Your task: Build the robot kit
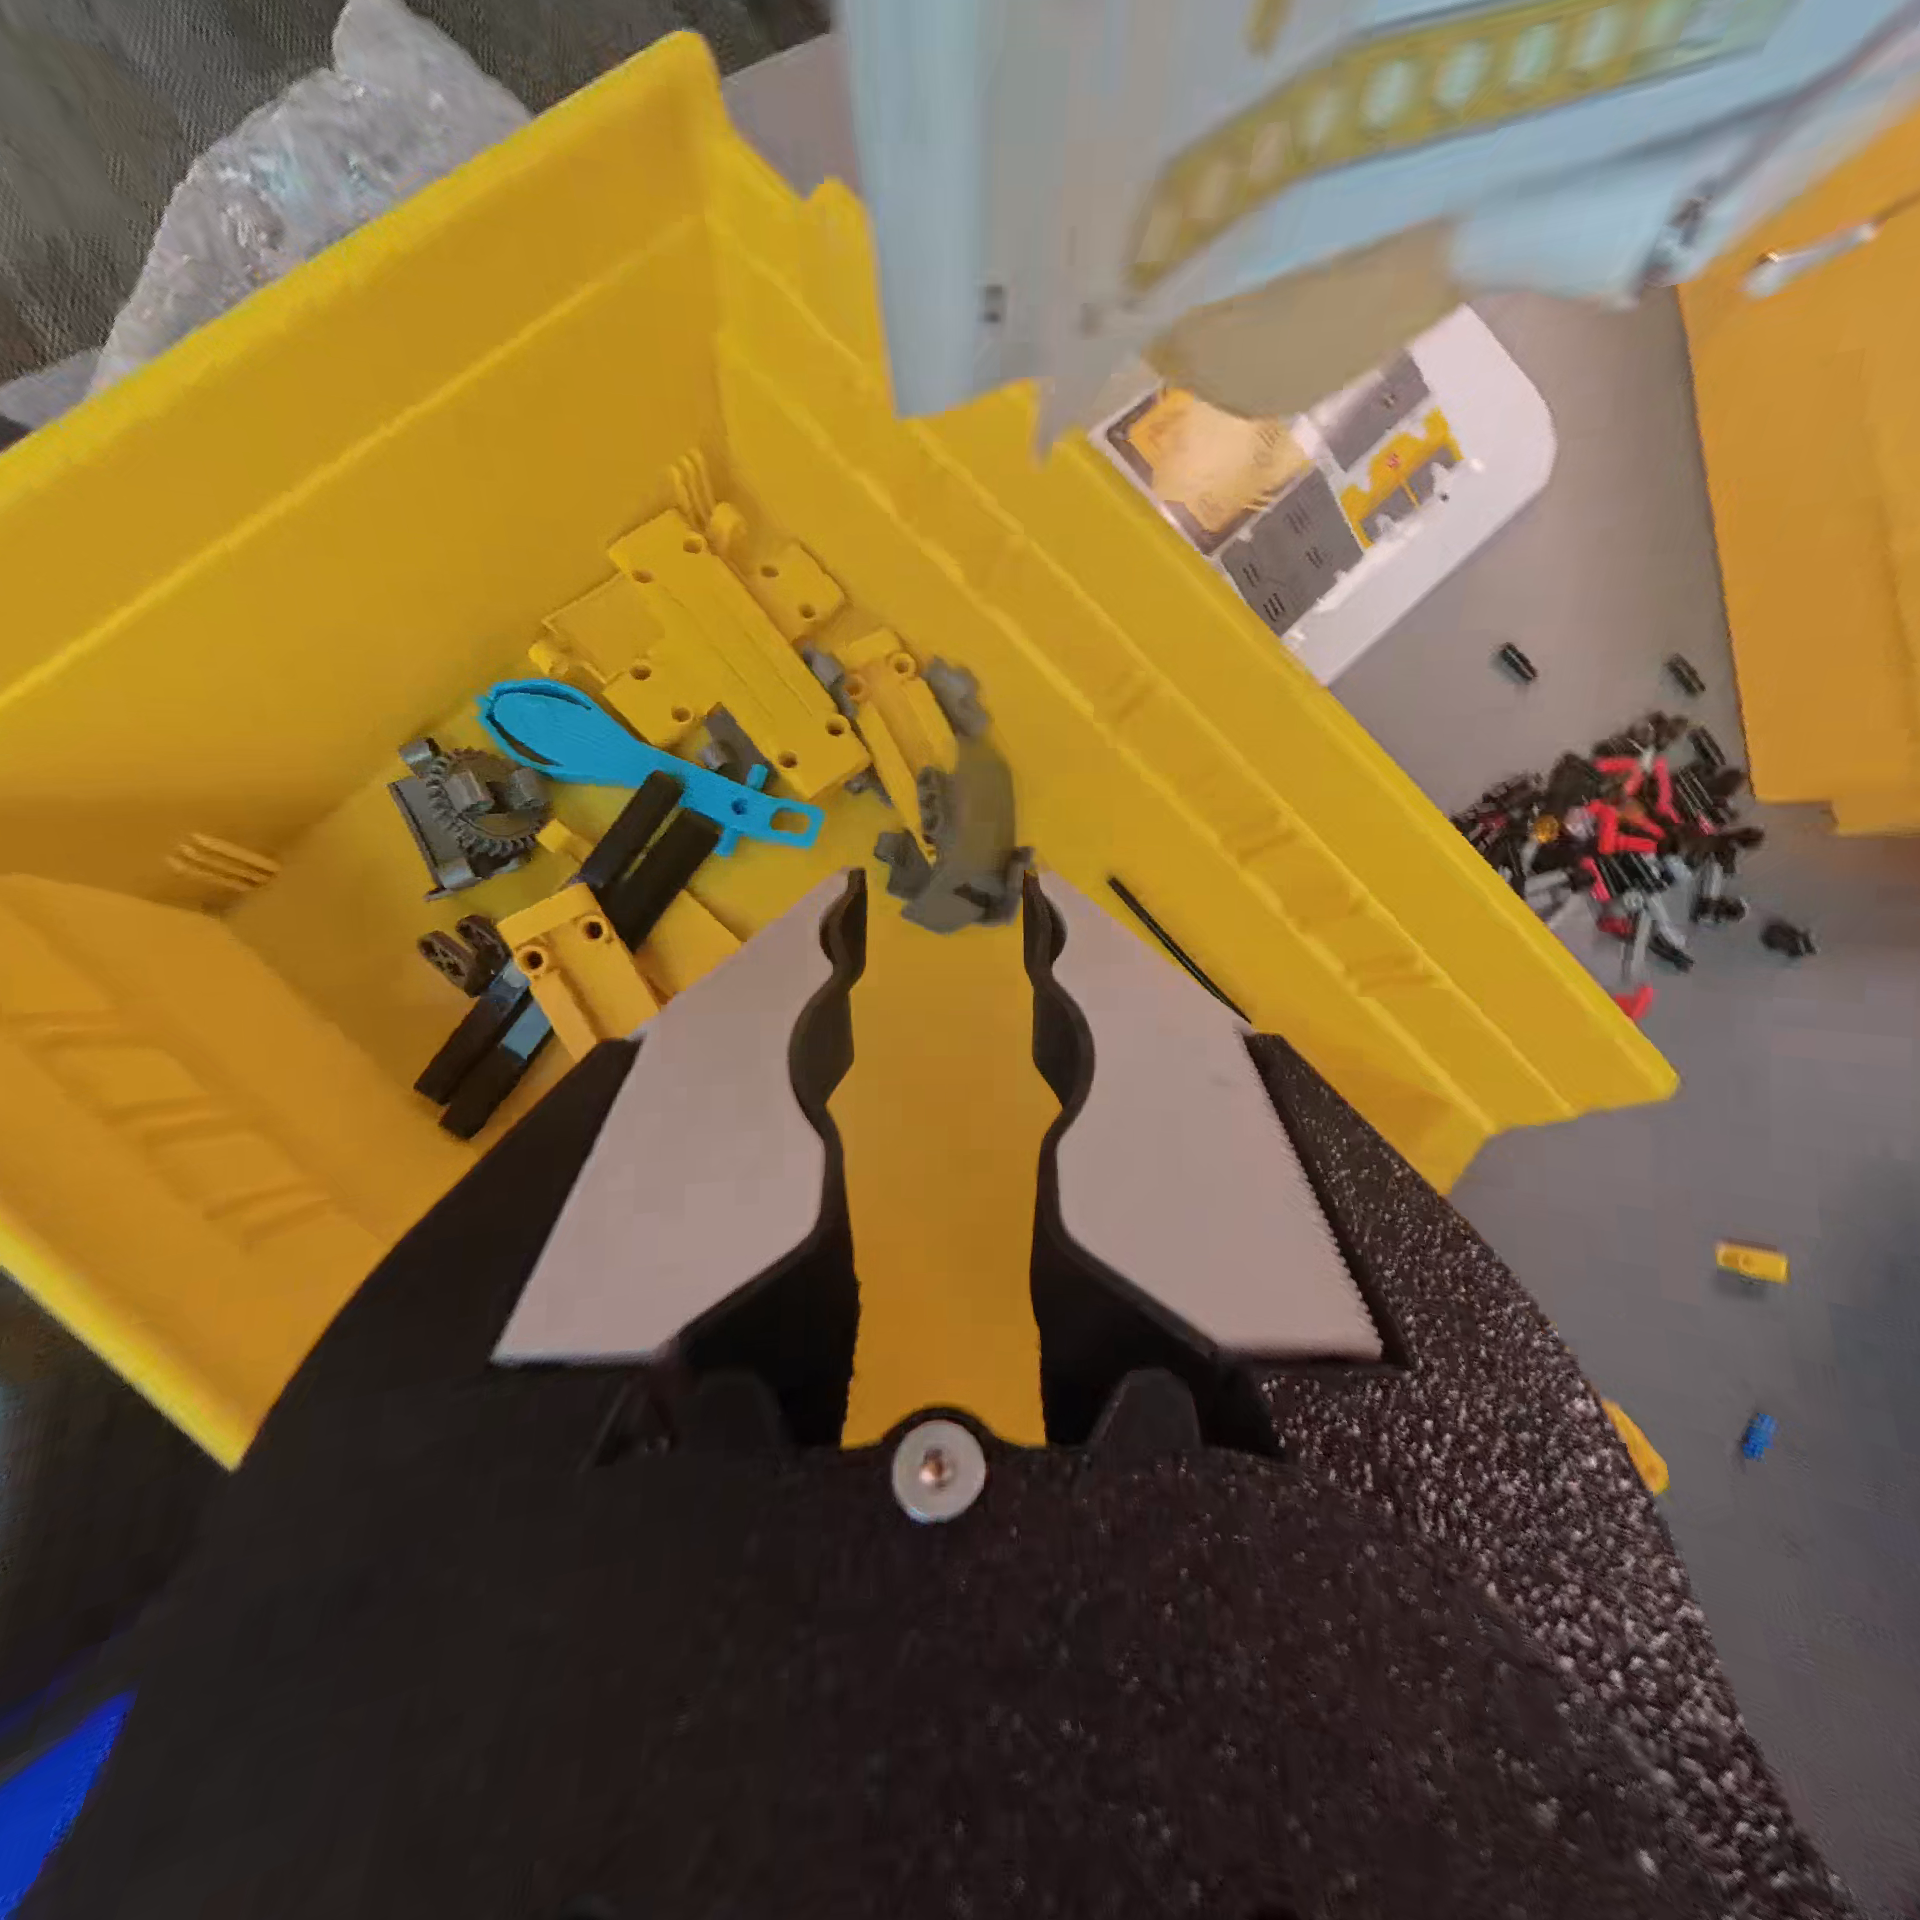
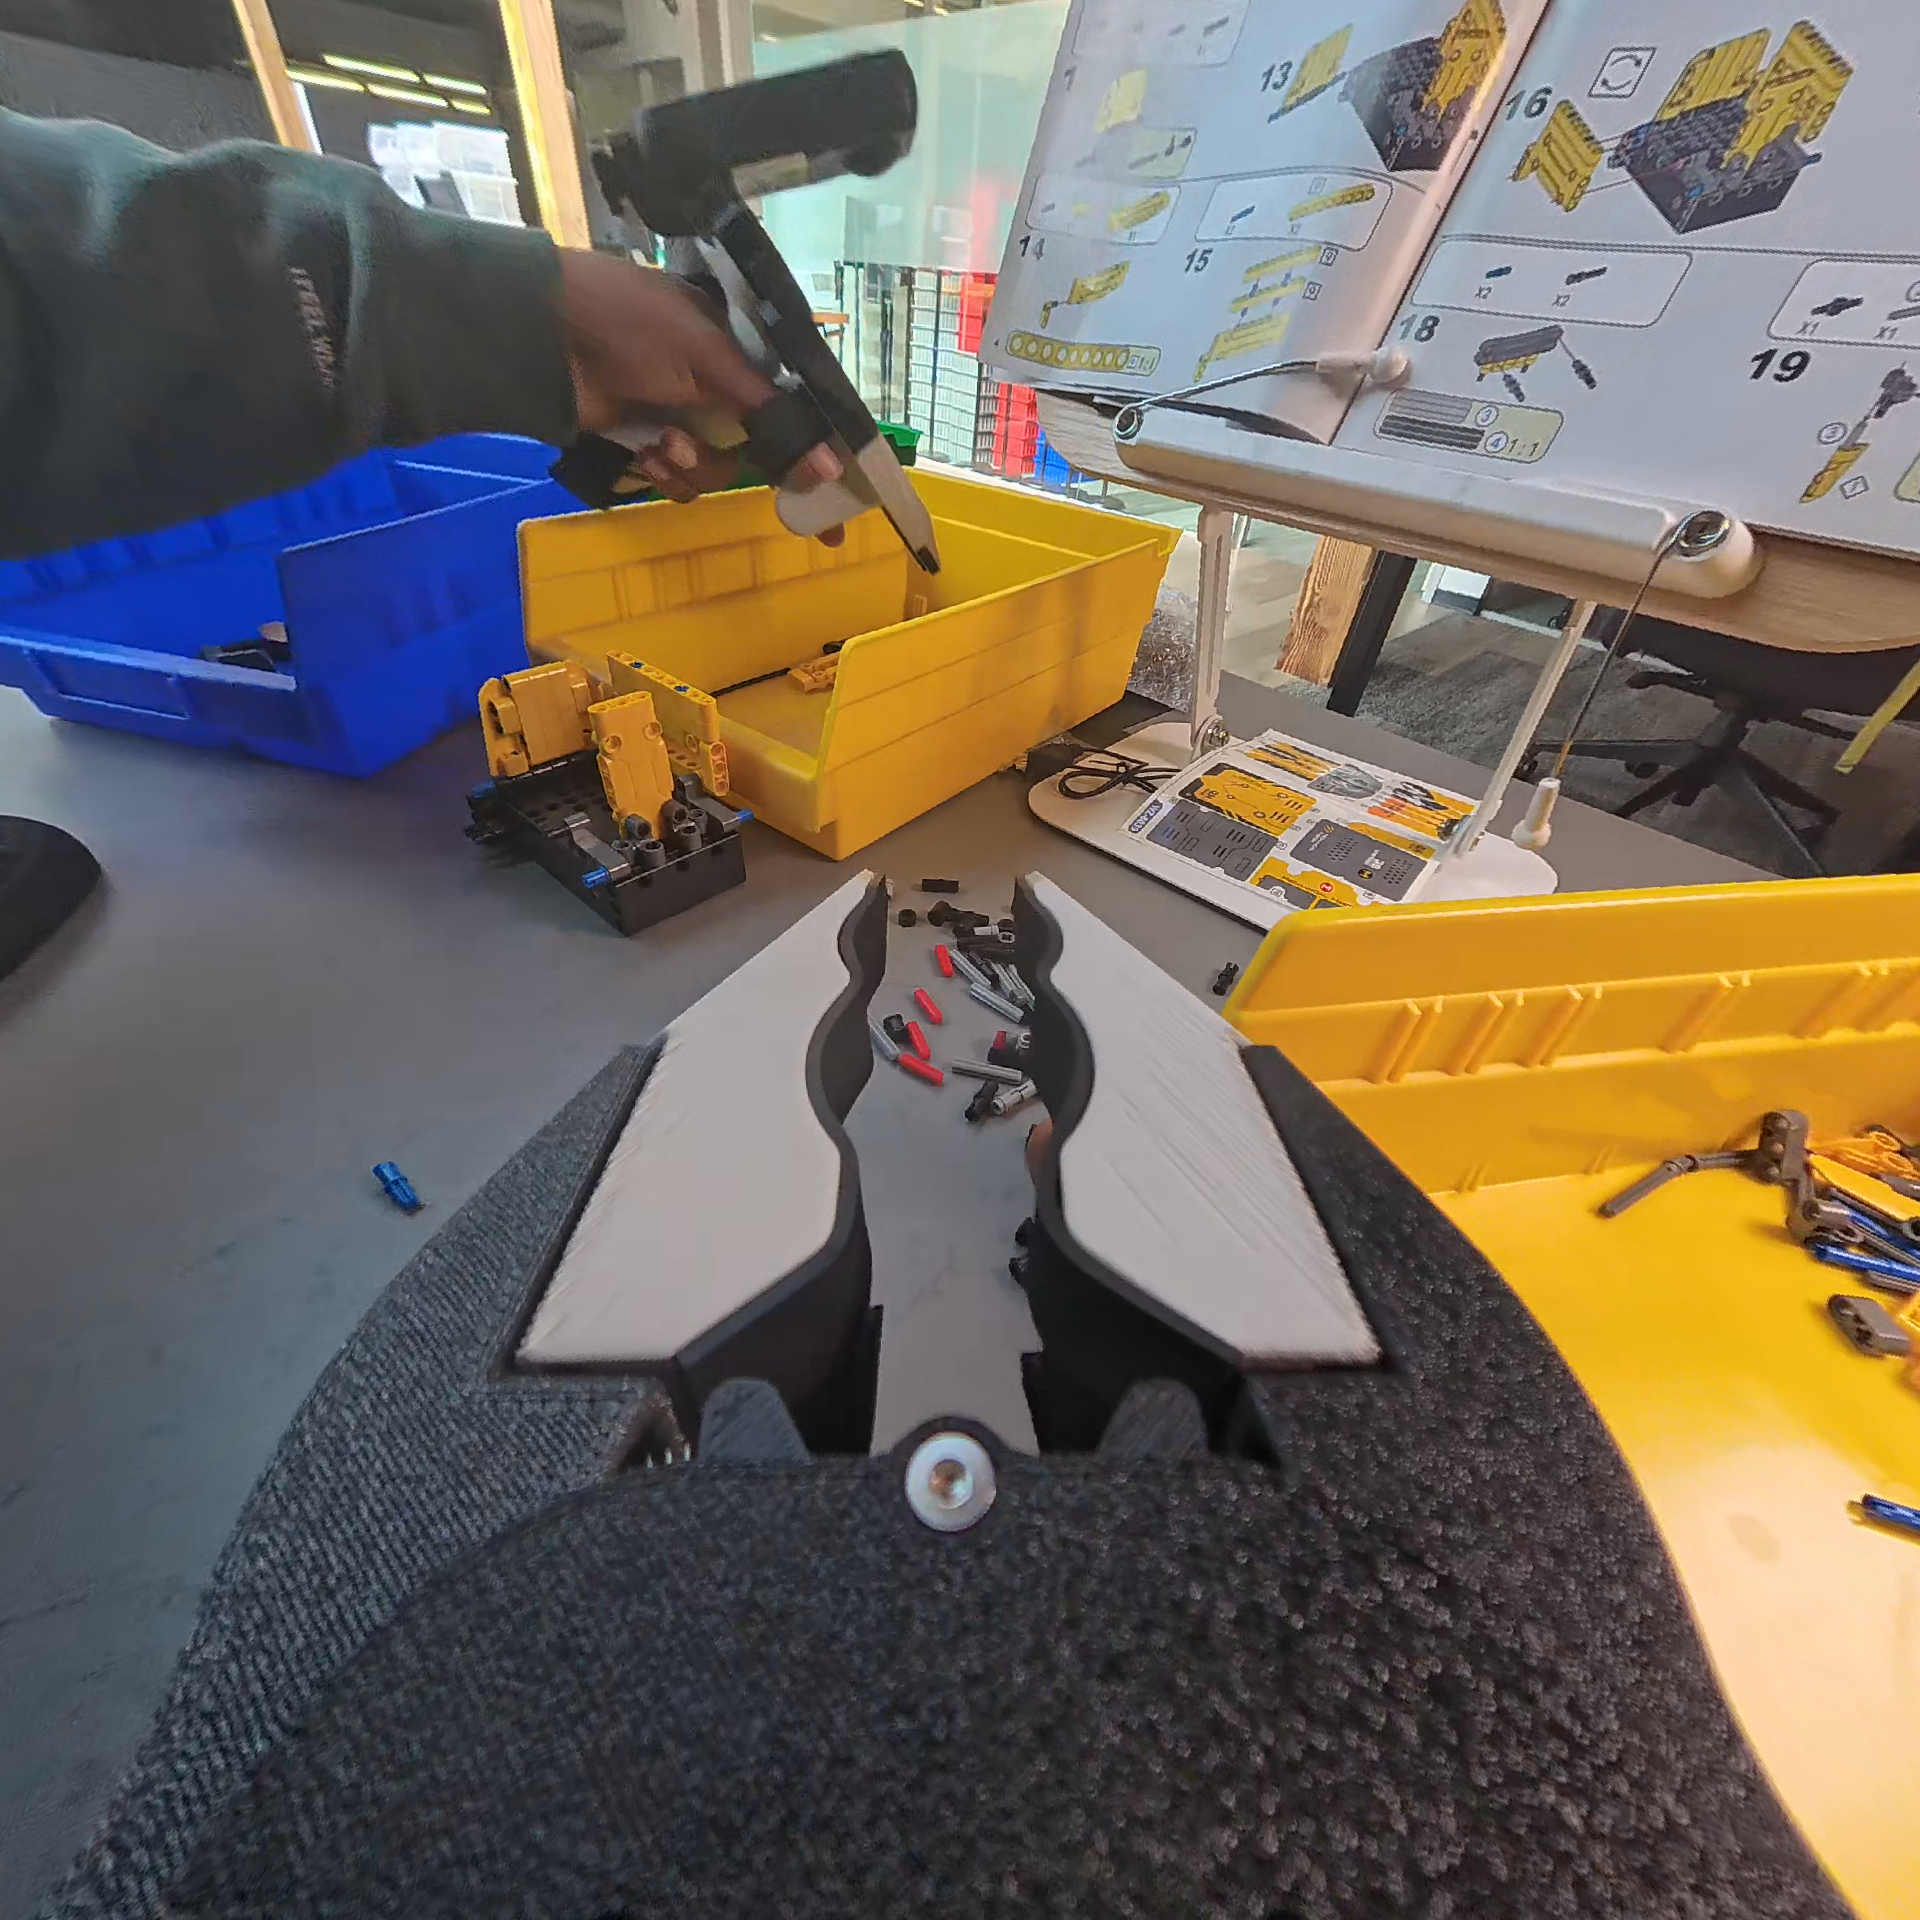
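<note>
The left claw (image 1: 943,883) is held part open, empty, tips beside a grey curved part (image 1: 961,842) inside the yellow bin (image 1: 343,436). The right claw (image 2: 951,883), also parted and empty, is poised over loose pins (image 2: 966,997) on the table (image 2: 260,1039).

The left gripper (image 1: 940,883) hung open inside a yellow bin (image 1: 312,436), its right fingertip touching a grey curved part (image 1: 961,831) at 12 o'clock. The right gripper (image 2: 951,883) hovered open over scattered small pins (image 2: 961,997).

Lower centre of the frame, the right tongs (image 2: 951,883) hang parted over scattered small pins (image 2: 961,1023) on the grey table (image 2: 312,1039); upper left, the left tongs (image 2: 925,561) dip into a yellow bin (image 2: 935,727)
</note>
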`<state>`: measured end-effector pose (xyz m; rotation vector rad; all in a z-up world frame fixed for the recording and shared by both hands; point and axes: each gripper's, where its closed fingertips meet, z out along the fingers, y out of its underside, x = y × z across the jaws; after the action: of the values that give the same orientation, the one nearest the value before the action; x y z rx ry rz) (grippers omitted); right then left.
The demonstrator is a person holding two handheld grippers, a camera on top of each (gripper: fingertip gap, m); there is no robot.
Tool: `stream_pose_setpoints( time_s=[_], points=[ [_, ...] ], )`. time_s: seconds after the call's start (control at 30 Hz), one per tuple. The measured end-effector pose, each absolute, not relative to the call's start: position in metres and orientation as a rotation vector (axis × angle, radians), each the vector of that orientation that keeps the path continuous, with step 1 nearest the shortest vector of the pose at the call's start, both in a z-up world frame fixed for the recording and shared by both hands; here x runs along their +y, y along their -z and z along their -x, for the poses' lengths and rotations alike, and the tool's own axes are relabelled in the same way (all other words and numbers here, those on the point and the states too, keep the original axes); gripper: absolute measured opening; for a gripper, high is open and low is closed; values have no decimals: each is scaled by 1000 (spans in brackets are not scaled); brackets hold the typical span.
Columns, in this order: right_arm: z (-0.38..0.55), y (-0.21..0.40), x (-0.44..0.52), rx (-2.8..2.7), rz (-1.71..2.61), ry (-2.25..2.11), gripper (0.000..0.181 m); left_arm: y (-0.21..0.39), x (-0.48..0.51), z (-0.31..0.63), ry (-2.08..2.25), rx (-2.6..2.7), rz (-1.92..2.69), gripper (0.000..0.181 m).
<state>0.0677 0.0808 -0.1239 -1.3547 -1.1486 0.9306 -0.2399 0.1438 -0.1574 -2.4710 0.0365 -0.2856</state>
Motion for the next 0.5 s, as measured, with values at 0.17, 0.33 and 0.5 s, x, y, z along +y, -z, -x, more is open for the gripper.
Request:
stream_pose_setpoints(
  time_s=[0.17, 0.33, 0.5],
  points=[
    [-66, 122, 79, -1148, 1352, -961, 23, 197, 183, 255, 266, -207, 2525, 41],
    [-67, 123, 77, -1171, 1333, -919, 23, 229, 206, 258, 120, -186, 2562, 43],
    [-69, 124, 78, -1176, 1335, -905, 22, 230, 192, 281, -21, -108, 2644, 28]
  ],
)
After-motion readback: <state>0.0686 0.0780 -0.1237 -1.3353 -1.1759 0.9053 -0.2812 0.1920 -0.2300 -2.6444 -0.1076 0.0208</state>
